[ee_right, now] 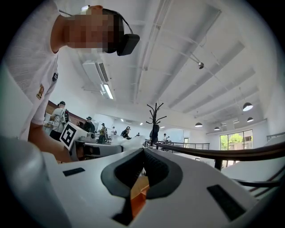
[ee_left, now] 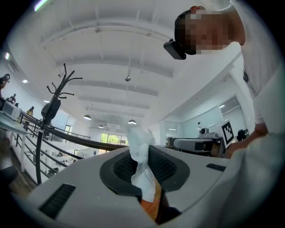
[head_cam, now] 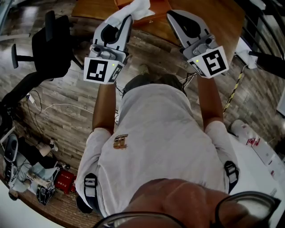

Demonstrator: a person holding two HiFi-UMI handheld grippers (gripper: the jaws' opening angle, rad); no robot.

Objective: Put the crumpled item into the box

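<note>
**Crumpled item [head_cam: 139, 9] pinched in the left hand-held gripper [head_cam: 129, 18]**

In the left gripper view, the left hand-held gripper [ee_left: 142, 153] had its jaws closed on the crumpled item [ee_left: 140, 162]. This was a white, tissue-like wad gripped between the dark ribbed pads. Its upper part stood up past the jaw tips and its lower end hung down into the gap behind them.

In the head view the white wad stuck out beyond the tip of that gripper. It lay over the near edge of an orange-brown shape that looked like the box [head_cam: 156, 18], though whether the wad touched it could not be told. The shape sat on a brown table [head_cam: 89, 9].

The right hand-held gripper [head_cam: 170, 14] was just beside the left, at about the same height, with its tip over the same orange-brown shape. In its own view the right hand-held gripper [ee_right: 142, 150] had its jaws pressed together at the tips with nothing between them.

The person stood on a plank floor [head_cam: 67, 102], with a black chair [head_cam: 49, 44] off to the left.
</note>
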